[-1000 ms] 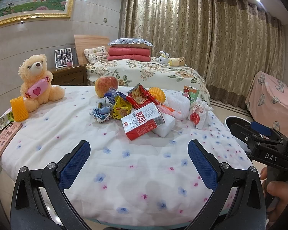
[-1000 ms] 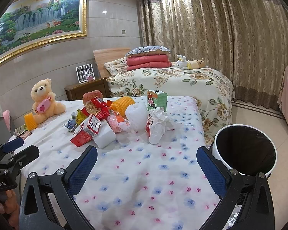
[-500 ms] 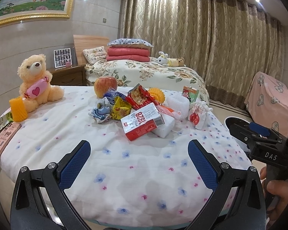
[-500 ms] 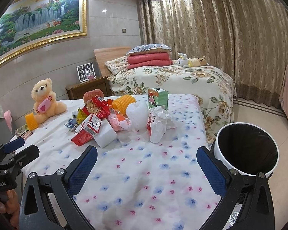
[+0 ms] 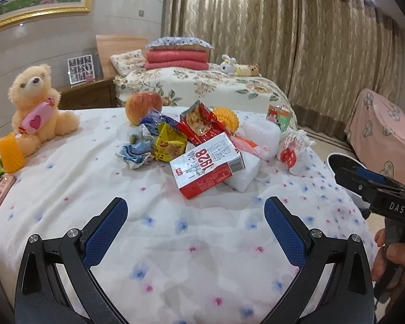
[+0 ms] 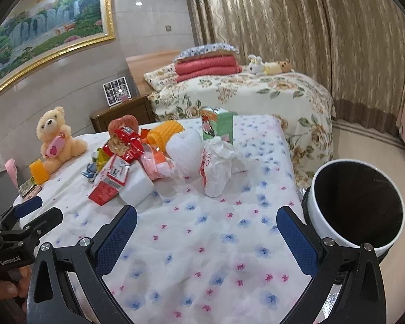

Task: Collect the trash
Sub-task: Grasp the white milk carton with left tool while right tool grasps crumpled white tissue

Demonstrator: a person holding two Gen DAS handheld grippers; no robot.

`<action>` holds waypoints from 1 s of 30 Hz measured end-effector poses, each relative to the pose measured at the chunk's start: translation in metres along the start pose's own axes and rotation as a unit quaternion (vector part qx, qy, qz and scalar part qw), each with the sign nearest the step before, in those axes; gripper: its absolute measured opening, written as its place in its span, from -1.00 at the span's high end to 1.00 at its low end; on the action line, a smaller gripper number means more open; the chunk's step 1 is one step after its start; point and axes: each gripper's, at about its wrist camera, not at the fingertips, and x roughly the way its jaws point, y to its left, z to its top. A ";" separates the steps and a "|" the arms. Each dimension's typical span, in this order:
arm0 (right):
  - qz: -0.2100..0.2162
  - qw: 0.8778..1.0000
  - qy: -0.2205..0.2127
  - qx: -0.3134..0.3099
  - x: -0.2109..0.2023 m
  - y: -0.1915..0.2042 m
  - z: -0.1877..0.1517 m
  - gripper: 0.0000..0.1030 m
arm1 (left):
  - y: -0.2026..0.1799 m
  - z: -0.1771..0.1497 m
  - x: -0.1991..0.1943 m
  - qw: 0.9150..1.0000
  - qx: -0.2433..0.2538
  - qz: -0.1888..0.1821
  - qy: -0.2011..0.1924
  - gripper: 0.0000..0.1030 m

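Bare cloth [image 5: 191, 232] lies open before the trash heap [image 5: 202, 145].

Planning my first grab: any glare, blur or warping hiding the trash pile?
Left wrist: trash pile sharp and evenly lit; ceiling spots glare only on the wall. Right wrist: pile equally clear, fisheye bends the bin at the edge; open tongs cover only cloth.
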 end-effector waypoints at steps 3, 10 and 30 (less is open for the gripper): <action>0.002 1.000 0.012 0.014 0.010 -0.006 0.004 -1.00 | 0.007 0.008 0.016 1.000 0.005 -0.012 0.015 -1.00; -0.002 0.999 0.034 0.027 0.036 -0.014 0.022 -0.99 | 0.021 0.031 0.058 0.997 0.050 -0.036 0.054 -1.00; 0.010 0.991 0.116 0.059 0.101 -0.031 0.034 0.49 | 0.016 0.042 0.110 0.975 0.133 -0.128 0.122 -0.32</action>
